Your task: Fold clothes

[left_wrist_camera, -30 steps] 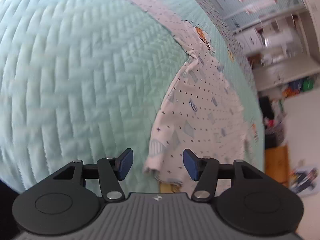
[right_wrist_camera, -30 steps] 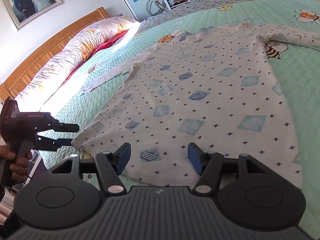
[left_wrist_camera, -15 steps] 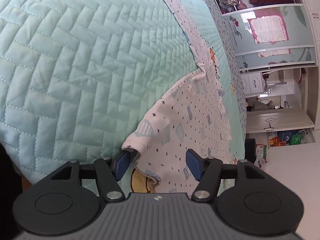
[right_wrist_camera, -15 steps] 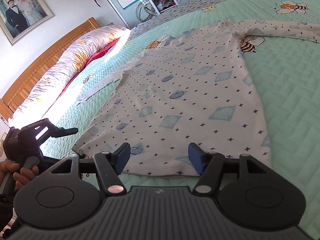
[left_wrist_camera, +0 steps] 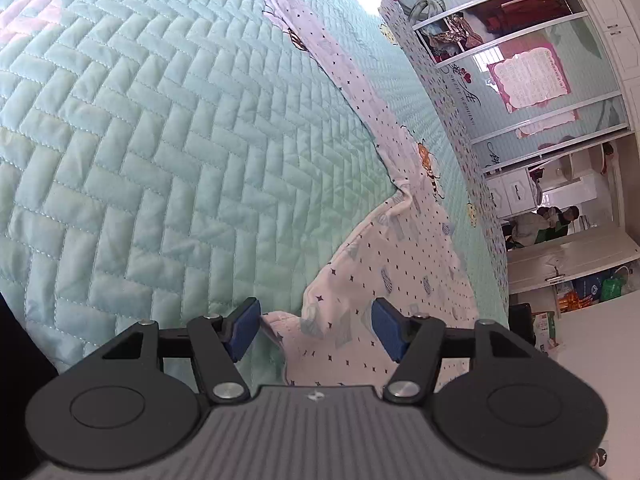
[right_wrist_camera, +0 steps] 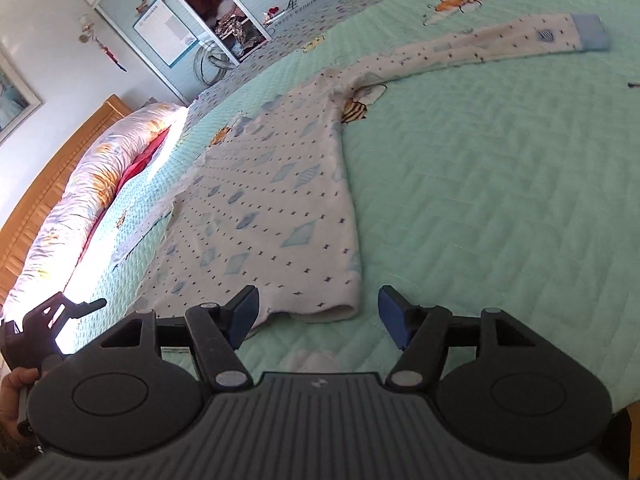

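Shirt (right_wrist_camera: 276, 208): spread flat on the green quilt (right_wrist_camera: 500, 200), one sleeve laid out sideways.
Left gripper (left_wrist_camera: 314, 330): held apart, hem corner between unpressed pads.
Right gripper (right_wrist_camera: 318, 314): spread wide, nothing gripped, at the hem's other corner.

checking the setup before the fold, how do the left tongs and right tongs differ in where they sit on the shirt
The left tongs have a lifted, bunched hem corner of the shirt between their pads; the right tongs sit just short of the flat opposite hem corner. The right tongs' side shows a sleeve stretched out with its blue cuff. Both tongs are open, gripping nothing, above the green quilt.
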The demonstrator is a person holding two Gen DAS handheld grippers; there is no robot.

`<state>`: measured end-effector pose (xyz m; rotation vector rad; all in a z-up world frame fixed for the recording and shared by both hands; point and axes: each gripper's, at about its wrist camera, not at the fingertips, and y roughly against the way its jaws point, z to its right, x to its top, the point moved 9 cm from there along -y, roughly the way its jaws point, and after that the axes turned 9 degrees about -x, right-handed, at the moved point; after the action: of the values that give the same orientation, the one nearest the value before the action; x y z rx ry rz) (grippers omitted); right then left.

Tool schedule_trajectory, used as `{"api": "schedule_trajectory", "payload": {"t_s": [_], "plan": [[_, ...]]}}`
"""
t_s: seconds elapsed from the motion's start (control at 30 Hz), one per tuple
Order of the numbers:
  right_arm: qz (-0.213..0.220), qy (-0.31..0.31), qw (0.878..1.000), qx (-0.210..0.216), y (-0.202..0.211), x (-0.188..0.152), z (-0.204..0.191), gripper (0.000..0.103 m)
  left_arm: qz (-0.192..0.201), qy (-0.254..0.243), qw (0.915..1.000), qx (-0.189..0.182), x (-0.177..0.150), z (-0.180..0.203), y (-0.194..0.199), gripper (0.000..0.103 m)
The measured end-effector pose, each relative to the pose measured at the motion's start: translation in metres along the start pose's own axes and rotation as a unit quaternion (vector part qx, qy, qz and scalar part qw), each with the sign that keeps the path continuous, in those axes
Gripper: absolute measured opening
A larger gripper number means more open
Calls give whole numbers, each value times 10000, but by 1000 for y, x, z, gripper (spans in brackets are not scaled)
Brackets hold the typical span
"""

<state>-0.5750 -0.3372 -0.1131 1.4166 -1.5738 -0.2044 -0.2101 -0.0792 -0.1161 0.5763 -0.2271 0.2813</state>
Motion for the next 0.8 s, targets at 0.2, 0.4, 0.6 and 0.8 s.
{"api": "schedule_trajectory", "payload": {"t_s": [0.2, 0.4, 0.6, 0.8], "plan": [[-250, -594, 9973, 340, -23, 14, 6, 67, 289, -395, 9985, 237, 12, 4, 6, 65], [-501, -1007, 9923, 525, -36, 22, 12, 53, 318, -811, 9957, 322, 12, 16, 7, 65], [-700, -810, 9934, 406, -39, 12, 19, 2, 50, -2570, 9664, -15, -15, 72, -10, 68], [-522, -197, 9983, 135, -22, 25, 6, 1, -683, -3241, 9435, 123, -41, 73, -50, 68]]}}
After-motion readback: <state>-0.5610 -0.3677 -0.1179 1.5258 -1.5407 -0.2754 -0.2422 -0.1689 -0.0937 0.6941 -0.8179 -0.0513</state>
